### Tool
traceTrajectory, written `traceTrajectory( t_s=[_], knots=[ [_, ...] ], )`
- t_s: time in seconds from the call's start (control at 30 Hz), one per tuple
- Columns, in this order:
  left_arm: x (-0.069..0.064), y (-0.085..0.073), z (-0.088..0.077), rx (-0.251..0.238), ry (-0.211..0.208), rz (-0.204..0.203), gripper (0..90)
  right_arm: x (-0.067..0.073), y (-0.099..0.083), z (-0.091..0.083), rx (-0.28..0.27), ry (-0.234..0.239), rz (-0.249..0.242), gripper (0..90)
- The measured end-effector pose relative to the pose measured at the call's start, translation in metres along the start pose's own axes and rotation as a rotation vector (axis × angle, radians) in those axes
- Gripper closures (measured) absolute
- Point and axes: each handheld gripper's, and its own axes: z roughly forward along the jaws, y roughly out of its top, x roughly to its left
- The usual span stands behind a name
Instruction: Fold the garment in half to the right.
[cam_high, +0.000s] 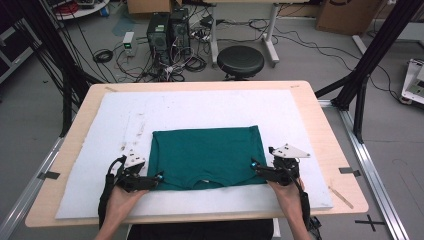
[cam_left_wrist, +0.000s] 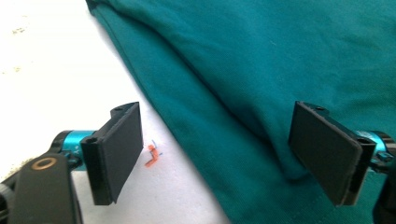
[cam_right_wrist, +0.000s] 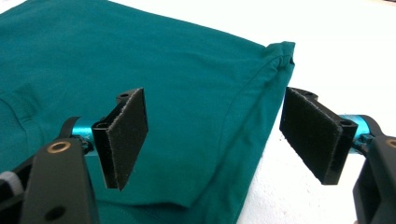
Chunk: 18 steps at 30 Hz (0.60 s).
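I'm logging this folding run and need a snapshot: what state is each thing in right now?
Green shirt: folded into a rectangle, flat on the white mat, collar toward the person.
Left claw: open, straddling the shirt's near left edge, not yet gripping.
Right claw: open, straddling the shirt's near right edge, not yet gripping.
White mat: flat on the table, a few smudges at its left.

Light wood table (cam_high: 320, 117), rounded corners; strips of tape at its left, right and far edges. White foam sheet (cam_high: 200, 107) lies flat on it, covering most of the top, with brownish marks in its left half. Folded green garment (cam_high: 207, 156) lies on the sheet's near half, centred.
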Motion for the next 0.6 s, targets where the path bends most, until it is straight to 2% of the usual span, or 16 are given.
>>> traceTrajectory(
  t_s=[0.1, 0.2, 0.37, 0.6],
  knots=[
    [-0.0025, -0.001, -0.0007, -0.001, -0.008, -0.015, 25.6, 0.0002, -0.0001, 0.0005, 0.001, 0.001, 0.003, 23.8],
    [-0.0035, -0.0016, -0.0014, -0.004, -0.006, -0.021, 27.3, 0.0024, 0.0001, 0.0017, 0.004, 0.003, 0.0, 23.9],
    [-0.0055, -0.0026, -0.0028, -0.013, -0.025, -0.006, 35.5, 0.0051, 0.0004, 0.0031, 0.008, 0.01, -0.011, 23.9],
    [-0.0048, -0.0029, -0.0026, -0.015, -0.032, -0.012, 39.3, 0.0036, 0.0004, 0.0032, 0.009, 0.023, 0.001, 25.3]
  ],
)
